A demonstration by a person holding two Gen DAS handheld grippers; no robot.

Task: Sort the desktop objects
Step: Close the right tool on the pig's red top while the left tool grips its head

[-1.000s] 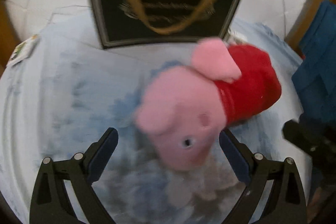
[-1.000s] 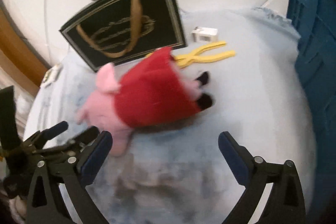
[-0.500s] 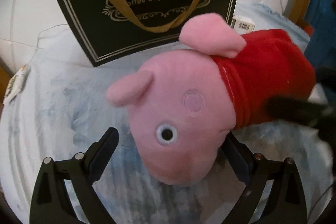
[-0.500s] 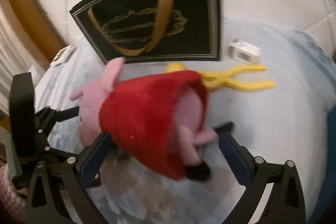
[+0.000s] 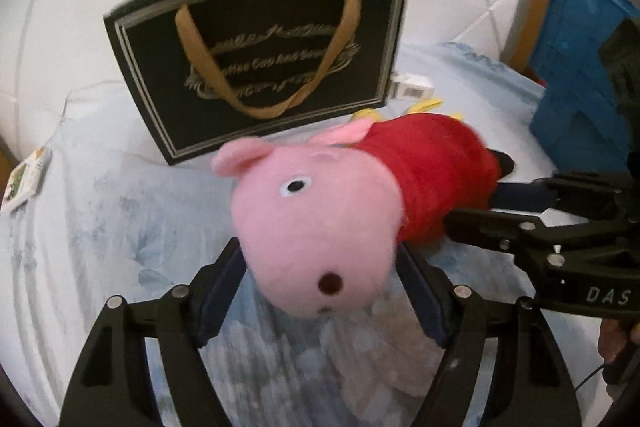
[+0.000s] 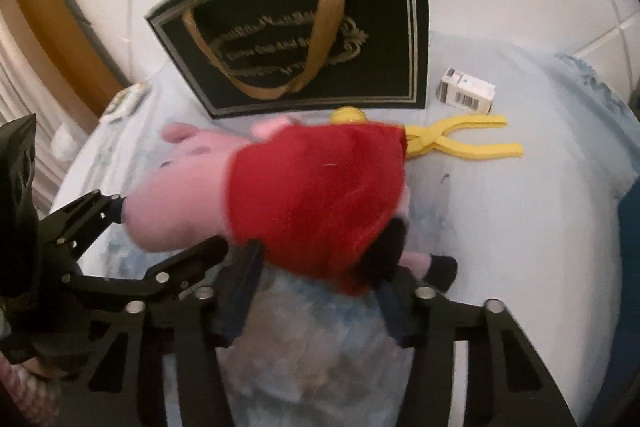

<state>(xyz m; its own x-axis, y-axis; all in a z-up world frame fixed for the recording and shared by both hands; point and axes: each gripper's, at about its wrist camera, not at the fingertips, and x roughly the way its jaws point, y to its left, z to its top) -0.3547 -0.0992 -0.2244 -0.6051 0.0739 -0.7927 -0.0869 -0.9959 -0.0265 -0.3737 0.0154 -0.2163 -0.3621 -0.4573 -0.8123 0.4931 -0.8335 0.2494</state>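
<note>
Compared with a second ago, when both sets of jaws stood wide around nothing, my left gripper (image 5: 320, 279) has just been closing and now pinches the pig plush (image 5: 344, 211) by its pink snout, while my right gripper (image 6: 316, 283) has just been closing narrow onto the hem of its red dress, so the toy hangs between them just above the desk (image 6: 520, 227). Left to right: card (image 5: 24, 179) at the edge, black gift bag (image 5: 260, 67) upright behind, yellow tongs (image 6: 460, 143) and small box (image 6: 468, 93) beyond bare cloth, blue crate (image 5: 580, 67) closing off the right.
</note>
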